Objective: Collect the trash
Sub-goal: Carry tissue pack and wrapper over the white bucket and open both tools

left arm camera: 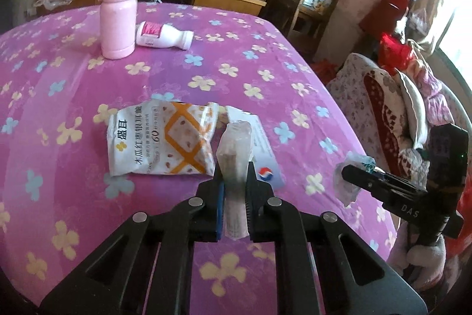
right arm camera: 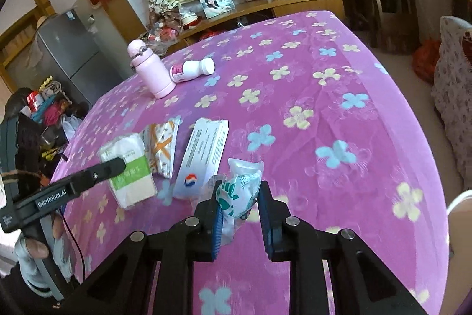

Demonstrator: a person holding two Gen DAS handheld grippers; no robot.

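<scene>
The left gripper (left arm camera: 234,176) is clamped on a tissue pack (left arm camera: 235,155), which stands up between its pads, clear of the purple flowered worktop (left arm camera: 265,73). The right gripper (right arm camera: 239,202) is clamped on a crumpled white-and-green wrapper (right arm camera: 240,191), likewise raised off the cloth.

Just beyond the left gripper lie an orange-and-white snack bag (left arm camera: 159,140) and, partly hidden behind the tissue pack, a flat white box (left arm camera: 265,161) with a red-and-blue roundel. Farther ahead and to its left a pink flask (left arm camera: 118,16) stands upright, with a small white bottle (left arm camera: 163,35) on its side just beside it.

The right wrist view shows the green-and-white printed face of the tissue pack (right arm camera: 129,170) and the full length of the box (right arm camera: 203,155), ahead-left of the right gripper. The left wrist view shows the snack bag's face and, far right, the right gripper side-on with its wrapper (left arm camera: 349,179).
</scene>
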